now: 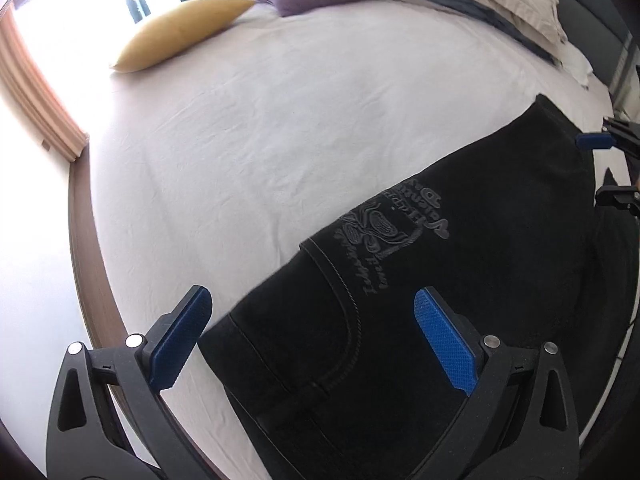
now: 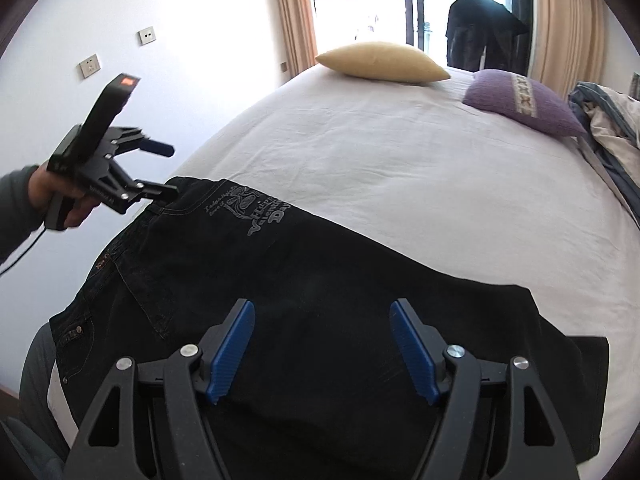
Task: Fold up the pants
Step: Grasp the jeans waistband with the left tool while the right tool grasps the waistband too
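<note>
Black pants point(image 1: 420, 280) with a grey printed emblem lie folded on the white bed sheet point(image 1: 280, 140). They also show in the right wrist view point(image 2: 320, 300). My left gripper point(image 1: 312, 320) is open above the waistband end, empty. It shows from outside in the right wrist view point(image 2: 168, 170), open at the pants' far left corner. My right gripper point(image 2: 322, 344) is open above the pants' leg end, empty. Its fingers point(image 1: 596, 142) show at the right edge of the left wrist view.
A yellow pillow point(image 2: 384, 62) and a purple pillow point(image 2: 524, 100) lie at the far side of the bed. Crumpled bedding point(image 2: 612, 120) is piled at the right. A wall point(image 2: 140, 8) and a bright window with curtains lie beyond.
</note>
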Tool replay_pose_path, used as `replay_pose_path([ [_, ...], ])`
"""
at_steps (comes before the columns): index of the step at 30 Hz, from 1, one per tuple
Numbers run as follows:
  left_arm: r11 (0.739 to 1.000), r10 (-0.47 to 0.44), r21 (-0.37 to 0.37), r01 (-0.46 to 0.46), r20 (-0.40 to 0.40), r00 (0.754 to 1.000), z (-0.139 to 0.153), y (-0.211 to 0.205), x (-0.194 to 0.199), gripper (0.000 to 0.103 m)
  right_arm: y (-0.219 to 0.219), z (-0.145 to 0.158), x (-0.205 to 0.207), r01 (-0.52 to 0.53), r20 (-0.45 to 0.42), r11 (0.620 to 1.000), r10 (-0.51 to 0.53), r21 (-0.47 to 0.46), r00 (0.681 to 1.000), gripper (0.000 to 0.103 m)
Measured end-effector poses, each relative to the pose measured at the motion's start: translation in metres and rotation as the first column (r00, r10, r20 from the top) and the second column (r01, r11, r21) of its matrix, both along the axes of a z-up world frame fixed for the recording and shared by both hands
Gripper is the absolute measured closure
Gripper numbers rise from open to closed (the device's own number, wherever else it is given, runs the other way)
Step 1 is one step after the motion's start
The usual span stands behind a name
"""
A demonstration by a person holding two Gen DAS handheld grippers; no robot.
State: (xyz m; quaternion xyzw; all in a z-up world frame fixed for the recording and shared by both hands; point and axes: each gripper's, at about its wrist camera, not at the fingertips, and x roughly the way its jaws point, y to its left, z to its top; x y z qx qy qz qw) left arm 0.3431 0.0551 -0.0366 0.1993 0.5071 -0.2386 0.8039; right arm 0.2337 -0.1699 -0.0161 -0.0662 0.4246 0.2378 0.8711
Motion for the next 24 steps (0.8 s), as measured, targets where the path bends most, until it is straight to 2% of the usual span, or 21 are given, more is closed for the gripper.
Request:
replay_pose_path([
  [2, 0.999, -0.034, 0.036, 0.034, -0.021, 0.999, -0.010, -0.005, 0.023, 0.003, 0.000, -0.007, 0.017, -0.032, -0.016, 0.999, 0.032, 0.004, 0.999, 0.029],
  [6, 0.994, -0.105, 0.015, 0.108, -0.147, 0.983, -0.037, -0.015, 0.045, 0.010, -0.001, -0.018, 0.041, -0.063, -0.045, 0.998, 0.065, 0.026, 0.997, 0.032],
  [9, 0.983, -0.138, 0.089, 0.162, -0.231, 0.963, -0.070, -0.019, 0.051, 0.019, 0.002, -0.023, 0.056, -0.091, -0.060, 0.996, 0.093, 0.024, 0.994, 0.037],
  [12, 0.989, -0.125, 0.050, 0.141, -0.238, 0.963, -0.074, -0.012, 0.057, 0.024, 0.009, -0.026, 0.071, -0.131, -0.068, 0.991, 0.131, 0.009, 0.989, 0.044],
  [14, 0.993, -0.107, 0.028, 0.117, -0.238, 0.965, -0.073, -0.005, 0.063, 0.038, 0.016, -0.030, 0.082, -0.164, -0.089, 0.986, 0.162, -0.010, 0.983, 0.046],
  [15, 0.994, -0.101, 0.020, 0.109, -0.238, 0.966, -0.073, -0.002, 0.065, 0.043, 0.019, -0.031, 0.086, -0.177, -0.096, 0.984, 0.175, -0.018, 0.980, 0.046],
  [17, 0.994, -0.100, 0.010, 0.106, -0.248, 0.964, -0.073, 0.000, 0.067, 0.062, 0.026, -0.034, 0.093, -0.203, -0.109, 0.979, 0.198, -0.032, 0.974, 0.046],
  [18, 0.995, -0.097, 0.012, 0.104, -0.249, 0.963, -0.073, 0.000, 0.067, 0.067, 0.030, -0.035, 0.096, -0.215, -0.115, 0.976, 0.210, -0.035, 0.971, 0.046],
  [20, 0.994, -0.083, 0.049, 0.096, -0.222, 0.972, -0.072, -0.002, 0.067, 0.084, 0.037, -0.036, 0.103, -0.239, -0.124, 0.970, 0.233, -0.044, 0.965, 0.046],
  [22, 0.994, -0.075, 0.066, 0.089, -0.187, 0.979, -0.069, -0.006, 0.050, 0.090, 0.045, -0.036, 0.108, -0.266, -0.137, 0.963, 0.256, -0.055, 0.957, 0.046],
  [23, 0.994, -0.076, 0.072, 0.088, -0.164, 0.984, -0.067, -0.007, 0.047, 0.098, 0.050, -0.037, 0.110, -0.282, -0.144, 0.957, 0.271, -0.064, 0.952, 0.046],
  [24, 0.993, -0.079, 0.076, 0.090, -0.139, 0.987, -0.065, -0.007, 0.043, 0.098, 0.053, -0.040, 0.114, -0.296, -0.150, 0.952, 0.282, -0.079, 0.948, 0.046],
])
